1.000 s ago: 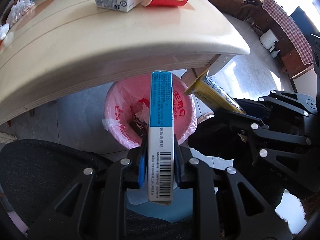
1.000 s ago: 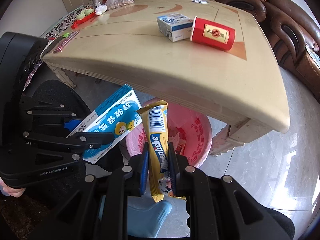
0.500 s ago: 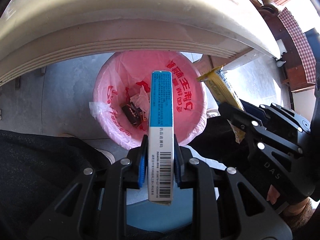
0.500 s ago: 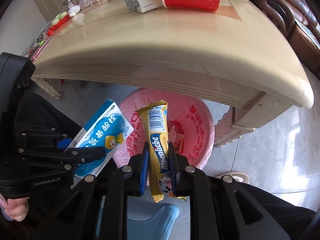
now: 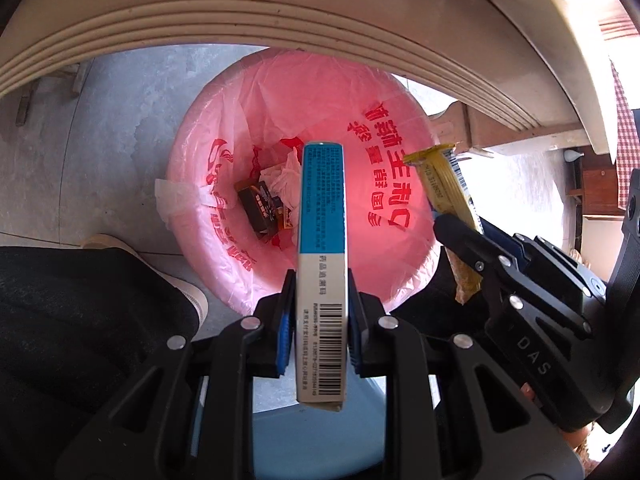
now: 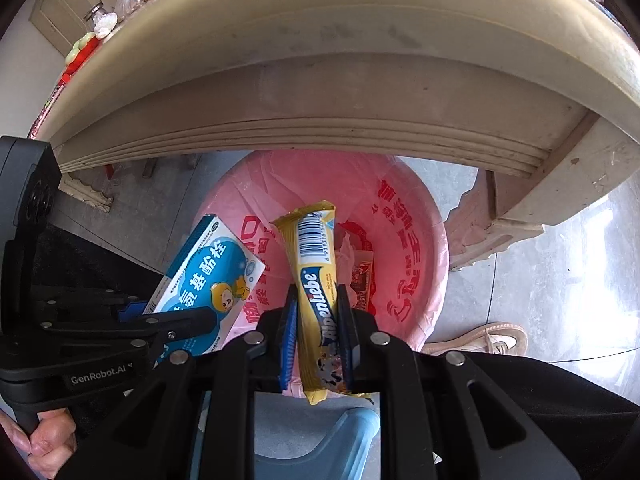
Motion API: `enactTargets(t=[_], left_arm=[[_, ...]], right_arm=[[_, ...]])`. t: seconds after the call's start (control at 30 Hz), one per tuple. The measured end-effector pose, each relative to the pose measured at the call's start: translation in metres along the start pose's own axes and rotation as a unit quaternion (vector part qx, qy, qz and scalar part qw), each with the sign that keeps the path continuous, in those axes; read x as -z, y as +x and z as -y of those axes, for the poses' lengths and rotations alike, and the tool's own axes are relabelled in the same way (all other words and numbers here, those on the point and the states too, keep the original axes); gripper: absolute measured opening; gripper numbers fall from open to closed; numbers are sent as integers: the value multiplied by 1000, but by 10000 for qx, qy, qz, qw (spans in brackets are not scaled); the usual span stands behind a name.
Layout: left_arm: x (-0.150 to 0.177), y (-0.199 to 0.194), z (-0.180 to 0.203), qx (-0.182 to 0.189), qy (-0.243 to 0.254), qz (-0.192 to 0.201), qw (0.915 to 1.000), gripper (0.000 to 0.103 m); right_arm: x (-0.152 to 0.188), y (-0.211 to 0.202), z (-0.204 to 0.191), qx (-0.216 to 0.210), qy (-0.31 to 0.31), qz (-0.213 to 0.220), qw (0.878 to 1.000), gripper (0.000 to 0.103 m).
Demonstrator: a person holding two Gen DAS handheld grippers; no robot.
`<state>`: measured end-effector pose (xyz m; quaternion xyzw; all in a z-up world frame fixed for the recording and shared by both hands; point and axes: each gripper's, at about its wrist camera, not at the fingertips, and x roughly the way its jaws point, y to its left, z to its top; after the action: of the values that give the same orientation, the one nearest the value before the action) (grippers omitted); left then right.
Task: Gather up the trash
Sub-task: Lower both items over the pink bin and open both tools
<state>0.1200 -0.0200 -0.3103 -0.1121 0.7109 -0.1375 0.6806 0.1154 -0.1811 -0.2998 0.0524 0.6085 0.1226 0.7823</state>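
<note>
My left gripper (image 5: 320,304) is shut on a blue and white medicine box (image 5: 322,216), held edge-on just above the pink-lined trash bin (image 5: 384,92). My right gripper (image 6: 318,312) is shut on a yellow snack wrapper (image 6: 316,264) that points up over the same pink-lined trash bin (image 6: 416,216). In the left wrist view, the right gripper (image 5: 460,232) with the wrapper (image 5: 440,184) hangs at the bin's right rim. From the right wrist view the left gripper (image 6: 176,320) with the box (image 6: 212,272) shows at the bin's left rim. Crumpled paper and a dark packet (image 5: 260,204) lie in the bin.
The beige table's moulded edge (image 5: 280,12) arches close above the bin, with a table leg (image 6: 532,200) to its right. A blue stool (image 6: 332,452) sits under the grippers. The person's dark trouser legs and a light shoe (image 6: 480,338) flank the bin on the grey floor.
Both grippers have sunk below the table edge toward the bin, still gripping their items. The tabletop with its box and red cup has dropped out of sight, and the bin looms larger.
</note>
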Motion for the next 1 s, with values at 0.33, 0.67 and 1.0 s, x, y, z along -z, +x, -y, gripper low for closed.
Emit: enactTargets(t=[0.33,0.67,1.0], left_arm=[[-15,22,-8,18,-301,-328,9990,22],[-25,29,-15,94,-535,-392,9978,22],[-28,27,-21,108,-701,-363,9968,41]], right_arm=[[-7,23,10,-81,178,-263,9995,18],[-11,33,11,-85,177,-330,9993,19],[-13,32,9,53,66,-224,9997,39]])
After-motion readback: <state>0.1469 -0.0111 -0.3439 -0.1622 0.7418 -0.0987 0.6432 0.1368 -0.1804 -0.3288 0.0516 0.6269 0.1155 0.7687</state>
